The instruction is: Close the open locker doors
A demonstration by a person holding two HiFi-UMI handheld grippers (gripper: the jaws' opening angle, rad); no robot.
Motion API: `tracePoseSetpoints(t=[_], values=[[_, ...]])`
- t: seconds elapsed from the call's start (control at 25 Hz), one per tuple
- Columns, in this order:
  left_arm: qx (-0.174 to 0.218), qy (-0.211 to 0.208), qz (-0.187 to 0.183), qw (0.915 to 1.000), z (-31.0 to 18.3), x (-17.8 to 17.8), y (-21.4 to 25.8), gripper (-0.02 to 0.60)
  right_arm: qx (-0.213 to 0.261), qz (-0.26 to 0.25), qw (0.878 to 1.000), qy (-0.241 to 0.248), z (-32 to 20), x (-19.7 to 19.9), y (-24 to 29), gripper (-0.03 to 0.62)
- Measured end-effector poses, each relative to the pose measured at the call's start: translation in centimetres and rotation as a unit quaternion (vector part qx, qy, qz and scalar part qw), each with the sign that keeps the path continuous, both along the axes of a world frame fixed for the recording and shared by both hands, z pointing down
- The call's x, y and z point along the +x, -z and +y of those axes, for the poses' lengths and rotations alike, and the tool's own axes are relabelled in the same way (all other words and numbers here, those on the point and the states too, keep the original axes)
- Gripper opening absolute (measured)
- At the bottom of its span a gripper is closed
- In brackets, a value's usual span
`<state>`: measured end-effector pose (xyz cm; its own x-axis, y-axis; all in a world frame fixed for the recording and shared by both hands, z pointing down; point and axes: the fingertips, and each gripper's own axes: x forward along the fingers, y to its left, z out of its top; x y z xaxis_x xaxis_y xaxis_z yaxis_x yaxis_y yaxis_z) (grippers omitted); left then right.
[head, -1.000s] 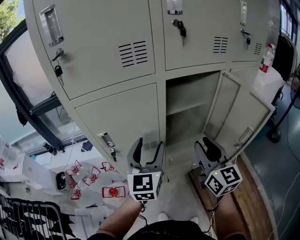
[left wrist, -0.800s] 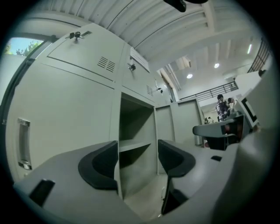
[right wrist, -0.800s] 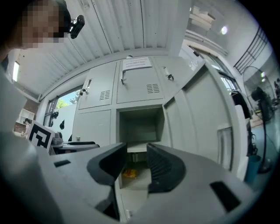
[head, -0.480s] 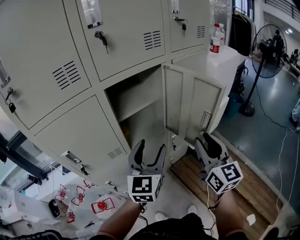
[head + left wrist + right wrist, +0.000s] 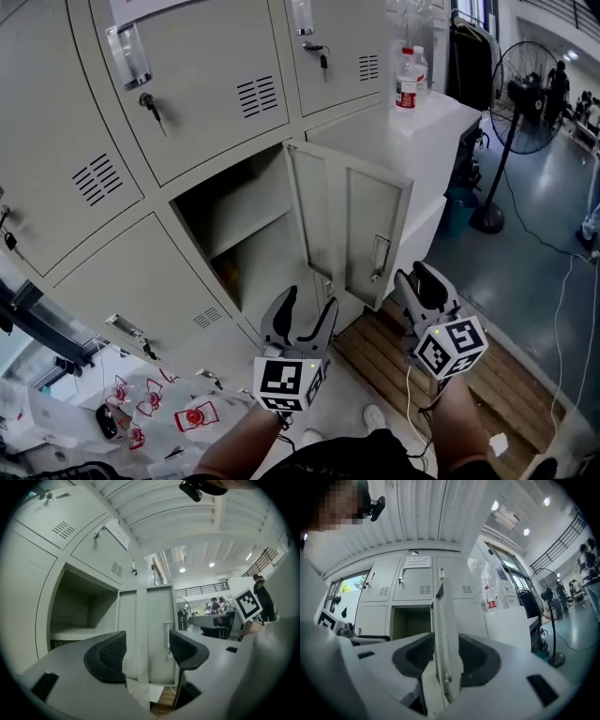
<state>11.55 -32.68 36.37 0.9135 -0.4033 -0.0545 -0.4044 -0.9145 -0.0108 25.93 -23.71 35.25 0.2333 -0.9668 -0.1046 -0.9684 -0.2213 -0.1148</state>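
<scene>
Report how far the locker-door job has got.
Done: the upper doors and the lower-left door look shut. In hand: the right gripper, fingers just opening, sights the open door edge-on through its gap without gripping it; the left gripper is open and empty. Left: that door stands wide open and needs swinging shut.

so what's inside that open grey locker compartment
Inside the open grey metal locker compartment, one bare grey shelf shows. Below it is shadow with a faint yellowish patch I cannot identify; the bottom is partly covered by the black left hand-held gripper.
</scene>
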Motion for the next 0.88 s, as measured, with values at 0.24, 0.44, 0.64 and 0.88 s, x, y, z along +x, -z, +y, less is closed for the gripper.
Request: tracePoseSetpoints(t=[0.24,0.44,0.64,0.88], values=[[-0.003,0.026,-0.001,0.9997,0.1,1.9,0.2,0.276,-0.002,-0.001,0.999,0.045,-1.9,1.9,0.3,0.146],[-0.002,0.045,-0.008,0.999,-0.1,2.9,-0.2,0.275,-0.011,-0.002,0.996,0.089,-4.0,2.3,-0.2,0.146],[-0.002,0.072,-0.01,0.9973,-0.9,3.0,-0.4,0.275,-0.022,-0.002,0.992,0.121,-5.4,2.4,-1.0,0.144],[0.0,0.094,-0.006,0.9956,-1.3,3.0,-0.3,0.274,-0.029,0.033,0.988,0.146,-5.8,1.8,-1.1,0.102]])
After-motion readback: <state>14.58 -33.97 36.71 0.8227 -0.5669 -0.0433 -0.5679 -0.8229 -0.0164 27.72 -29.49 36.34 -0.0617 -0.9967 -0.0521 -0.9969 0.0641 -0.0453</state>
